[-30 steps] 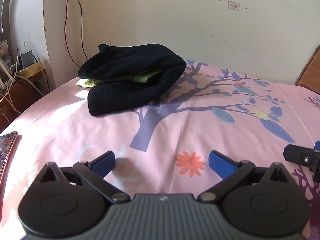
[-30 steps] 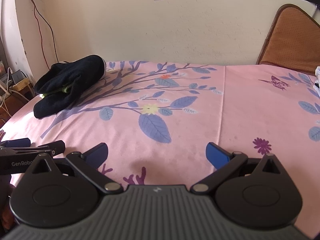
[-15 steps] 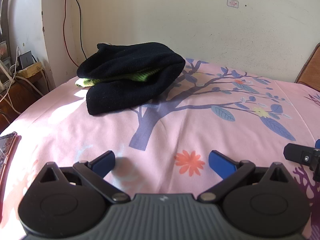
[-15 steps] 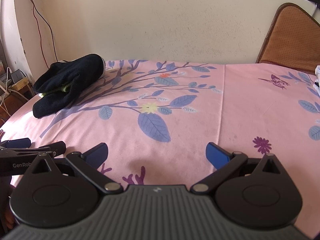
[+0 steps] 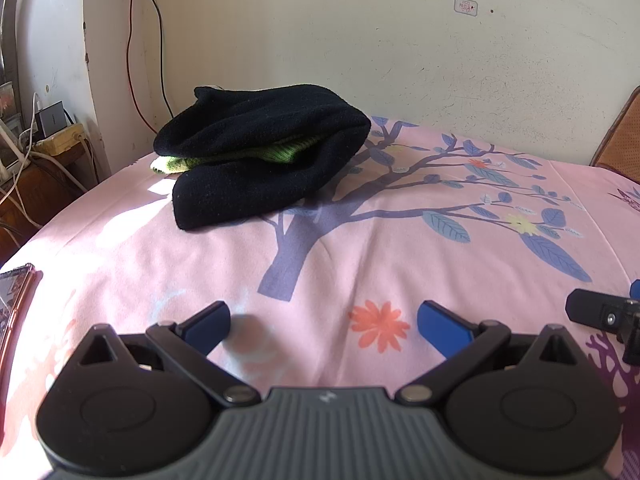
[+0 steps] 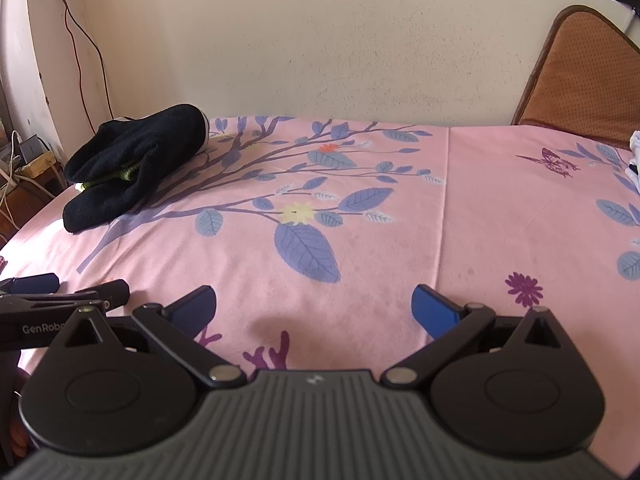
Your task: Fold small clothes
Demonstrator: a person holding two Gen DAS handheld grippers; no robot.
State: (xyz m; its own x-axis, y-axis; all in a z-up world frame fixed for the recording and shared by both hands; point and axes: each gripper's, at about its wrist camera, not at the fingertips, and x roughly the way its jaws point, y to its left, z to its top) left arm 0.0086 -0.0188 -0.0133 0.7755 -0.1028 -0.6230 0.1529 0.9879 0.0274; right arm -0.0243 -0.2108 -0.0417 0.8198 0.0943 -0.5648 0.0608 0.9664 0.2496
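A folded black knit garment (image 5: 260, 164) with a green layer showing inside its fold lies on the pink floral bedsheet (image 5: 360, 240), toward the far left by the wall; the same black garment (image 6: 136, 164) appears far left in the right wrist view. My left gripper (image 5: 324, 320) hovers low over the sheet, well short of the garment, open with nothing between its blue fingers. My right gripper (image 6: 314, 304) is open too, empty, over the middle of the bed. The left gripper's fingers (image 6: 72, 296) show at the left edge of the right wrist view.
A wall runs along the far side of the bed, with a red cable (image 5: 136, 40) hanging down it. A low stand with chargers and cords (image 5: 44, 140) sits left of the bed. A brown padded headboard (image 6: 580, 88) stands at the right. White cloth (image 6: 634, 160) peeks in at the right edge.
Both grippers have crept slightly forward and the view has shifted a little; the garment lies as before and both grippers stay open.
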